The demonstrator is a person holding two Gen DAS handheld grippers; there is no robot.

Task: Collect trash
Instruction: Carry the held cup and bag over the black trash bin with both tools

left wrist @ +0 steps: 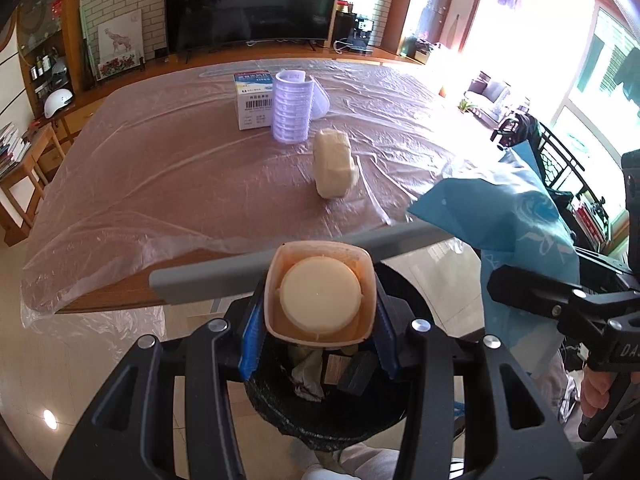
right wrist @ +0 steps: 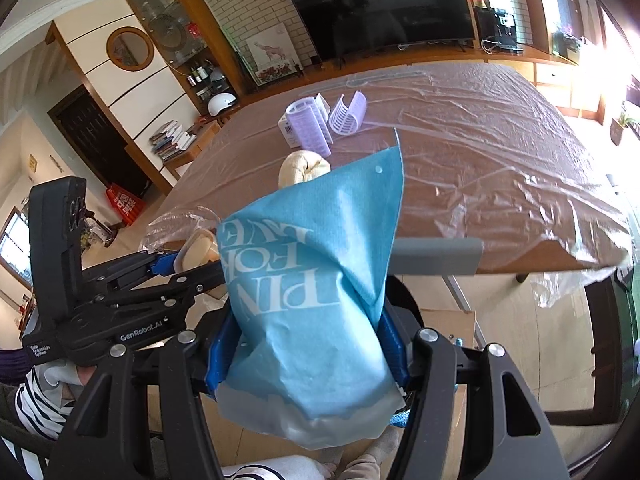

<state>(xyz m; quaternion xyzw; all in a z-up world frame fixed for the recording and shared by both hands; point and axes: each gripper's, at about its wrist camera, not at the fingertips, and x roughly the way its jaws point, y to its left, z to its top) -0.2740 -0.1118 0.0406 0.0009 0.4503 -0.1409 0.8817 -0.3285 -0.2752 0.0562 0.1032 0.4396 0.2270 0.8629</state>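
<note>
Left tool [left wrist: 320, 332] gripping cup [left wrist: 320, 300] above bin [left wrist: 320, 400]; right tool [right wrist: 308, 356] clamping blue bag [right wrist: 312, 300]. Left beyond bin: box [left wrist: 254, 100], curlers [left wrist: 290, 108], bun [left wrist: 334, 164] on bench [left wrist: 160, 184].

in the left wrist view the left gripper [left wrist: 320, 320] at lower centre holds a small tub [left wrist: 320, 296] above the trash bin [left wrist: 320, 408], which stands just before the tabletop [left wrist: 160, 184] edge. on the tabletop, upper centre, a carton [left wrist: 254, 100] sits left of and behind a hair roller [left wrist: 291, 108]; a lump [left wrist: 334, 164] lies nearer, to the right. the right gripper [right wrist: 308, 356] holds a bag [right wrist: 316, 300] at the right wrist view's centre.
</note>
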